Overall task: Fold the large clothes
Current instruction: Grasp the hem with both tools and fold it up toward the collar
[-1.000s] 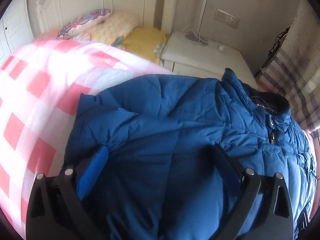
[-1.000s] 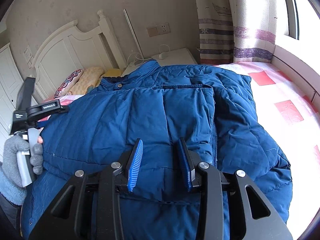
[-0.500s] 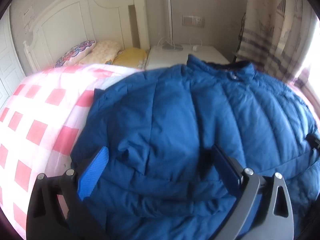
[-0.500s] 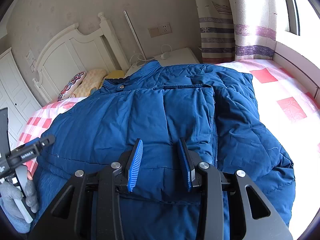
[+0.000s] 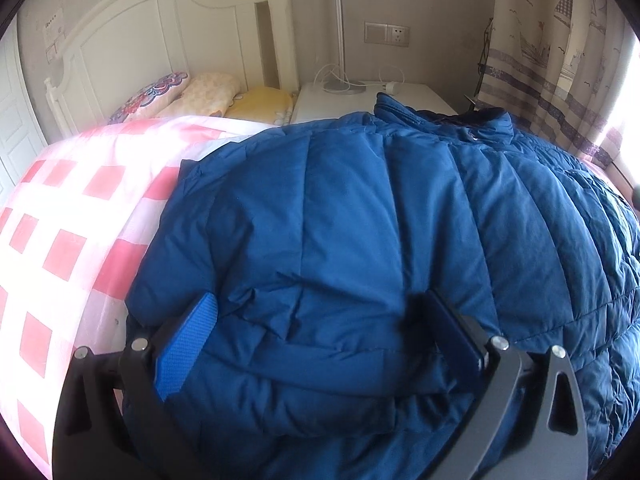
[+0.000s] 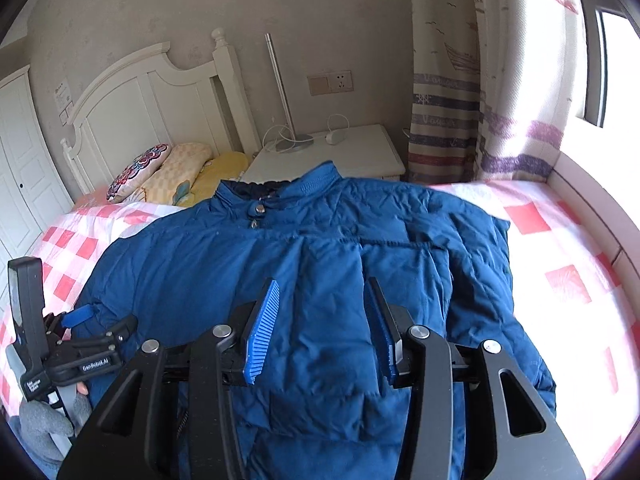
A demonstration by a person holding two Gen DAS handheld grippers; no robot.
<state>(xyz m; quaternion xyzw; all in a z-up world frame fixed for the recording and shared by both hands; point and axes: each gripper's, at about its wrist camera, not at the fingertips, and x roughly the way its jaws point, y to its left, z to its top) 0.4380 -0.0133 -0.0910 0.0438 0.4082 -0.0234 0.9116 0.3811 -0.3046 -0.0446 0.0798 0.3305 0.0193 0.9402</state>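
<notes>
Right claw [image 6: 320, 332] sits over the lower middle of the blue puffer jacket [image 6: 304, 264]; its jaws have just been opening and now stand partly apart, the blue pads clear of the fabric, nothing pinched. Left claw [image 5: 320, 332] is spread wide across a bunched roll of the jacket's hem edge; padding bulges between its fingers, but whether the pads press on it cannot be told.

Jacket lies front-up on the bed [image 6: 560, 280], on a pink-and-white checked cover, sleeves apparently tucked in along both sides. Collar [image 6: 280, 188] points toward the bedside cabinet [image 6: 360, 152] and the wall; hem lies nearest the claws. Long axis runs collar to hem, away from both cameras.

Handling, by judgement: soft, thick, quilted, springy; light for its bulk. Shell looks smooth, likely slippery, so a shallow pinch may slide off. Folds will want to puff open again.

Best hold: hem edge or a side seam, taking a deep bite through both layers, one claw at each corner. Avoid the snap [image 6: 260, 209] near the collar.
</notes>
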